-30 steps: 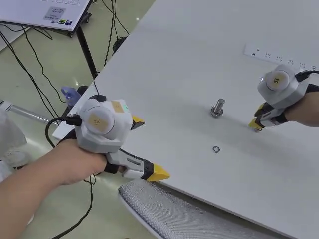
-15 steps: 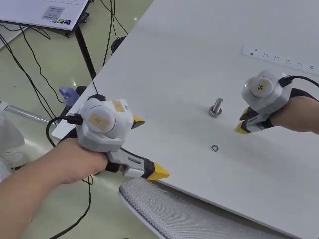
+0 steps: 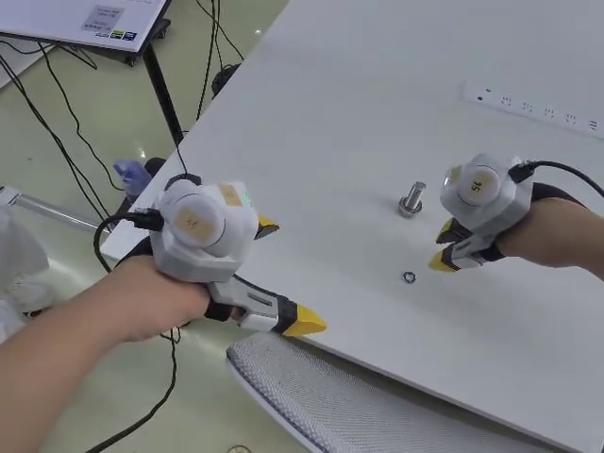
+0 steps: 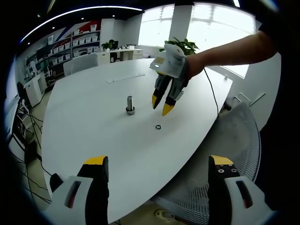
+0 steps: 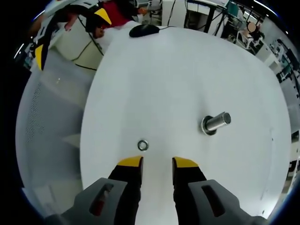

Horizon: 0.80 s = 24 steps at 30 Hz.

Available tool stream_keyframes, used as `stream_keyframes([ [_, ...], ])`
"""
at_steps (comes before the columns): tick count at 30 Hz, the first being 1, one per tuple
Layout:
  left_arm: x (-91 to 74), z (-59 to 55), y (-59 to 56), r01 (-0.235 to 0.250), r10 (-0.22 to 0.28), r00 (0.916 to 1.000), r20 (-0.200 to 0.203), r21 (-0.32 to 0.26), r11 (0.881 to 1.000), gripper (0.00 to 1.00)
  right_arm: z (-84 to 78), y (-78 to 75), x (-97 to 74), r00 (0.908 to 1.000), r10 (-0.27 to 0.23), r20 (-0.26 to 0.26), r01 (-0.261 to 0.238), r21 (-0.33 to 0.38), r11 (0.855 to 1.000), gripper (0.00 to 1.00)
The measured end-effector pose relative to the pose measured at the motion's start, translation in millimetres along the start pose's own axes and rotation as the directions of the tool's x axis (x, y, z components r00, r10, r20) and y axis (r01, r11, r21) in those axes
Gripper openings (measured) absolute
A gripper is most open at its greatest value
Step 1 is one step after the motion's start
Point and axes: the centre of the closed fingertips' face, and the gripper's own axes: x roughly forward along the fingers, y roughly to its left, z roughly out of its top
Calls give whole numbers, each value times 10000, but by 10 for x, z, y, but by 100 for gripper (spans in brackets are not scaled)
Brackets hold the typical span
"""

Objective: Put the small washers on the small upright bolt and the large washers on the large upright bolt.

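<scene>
In the head view, a white laptop (image 3: pixel 85 17) sits at 10 o'clock, cut off by the frame. It carries small stickers whose print is too fine to read. Cables (image 3: pixel 57 132) trail over the floor below it.

The left gripper (image 3: pixel 283 274) is held off the near edge of the white surface (image 3: pixel 359 104), with its yellow-tipped fingers spread wide and nothing between them. In the left gripper view, the same fingers (image 4: pixel 96 161) rise far apart at the bottom. The round disc on the gripper's body bears a faint mark that I cannot make out. A grey mesh chair (image 3: pixel 311 396) shows at 6 o'clock, partly hidden under the surface edge.

The upright bolt (image 3: pixel 411 200) stands right of centre on the surface. It has a wider ring at its foot, and I cannot tell whether that ring is the bolt's head or a washer. A small washer (image 3: pixel 409 277) lies flat at 6 o'clock of the bolt, apart from it.

The right gripper (image 3: pixel 442 247) hangs at 5 o'clock of the bolt with its tips close to the surface. A hand (image 3: pixel 557 231) holds it, cut off at the right edge. In the right gripper view, its fingers (image 5: pixel 130 161) stand a narrow gap apart, gripping nothing. The washer (image 5: pixel 143 145) lies just ahead of the left one, and the bolt (image 5: pixel 215 123) is at 2 o'clock. The gripper's disc shows two characters, perhaps "15", though I am not sure.

A white power strip (image 3: pixel 528 106) lies at 2 o'clock, cut off by the frame.
</scene>
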Motion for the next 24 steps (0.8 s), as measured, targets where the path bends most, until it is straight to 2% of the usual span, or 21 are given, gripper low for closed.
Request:
stream_keyframes([
  [9, 8, 6, -17, 25, -25, 10000, 16, 19, 10000, 88, 66, 142, 145, 9996, 250, 115, -248, -149, 9996, 27],
  [12, 14, 8, -28, 110, -110, 9999, 91, -62, 9999, 89, 76, 147, 181, 9996, 269, 83, -267, -192, 9995, 27],
  [16, 22, -19, -30, 160, -160, 9999, -39, 4, 9999, 88, 92, 149, 235, 9996, 291, -13, -291, -308, 9991, 27],
  [24, 40, -27, -18, 173, -173, 9998, -17, -44, 9998, 88, 59, 181, 363, 9996, 276, -68, -278, -394, 9988, 27],
])
